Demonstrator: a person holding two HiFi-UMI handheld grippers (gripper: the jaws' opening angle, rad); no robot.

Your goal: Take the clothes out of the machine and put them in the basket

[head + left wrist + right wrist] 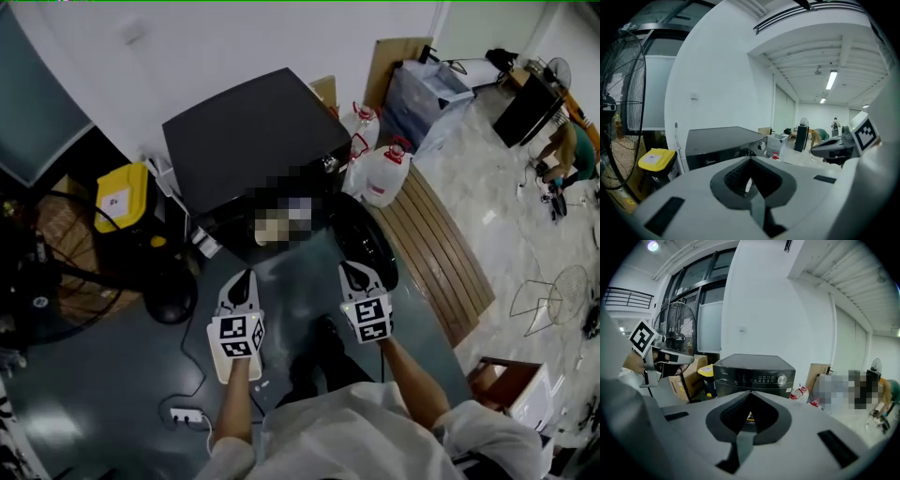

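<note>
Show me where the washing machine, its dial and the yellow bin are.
washing machine (248,131), head view, middle of its dark top panel.
dial (781,379), right gripper view, centre of the round silver knob.
yellow bin (122,195), head view, on its yellow lid.

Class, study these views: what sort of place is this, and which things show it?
Probably a makeshift laundry corner in a workshop or storage hall, not a home: a black washing machine stands among a large floor fan, white jugs and a yellow bin.
</note>
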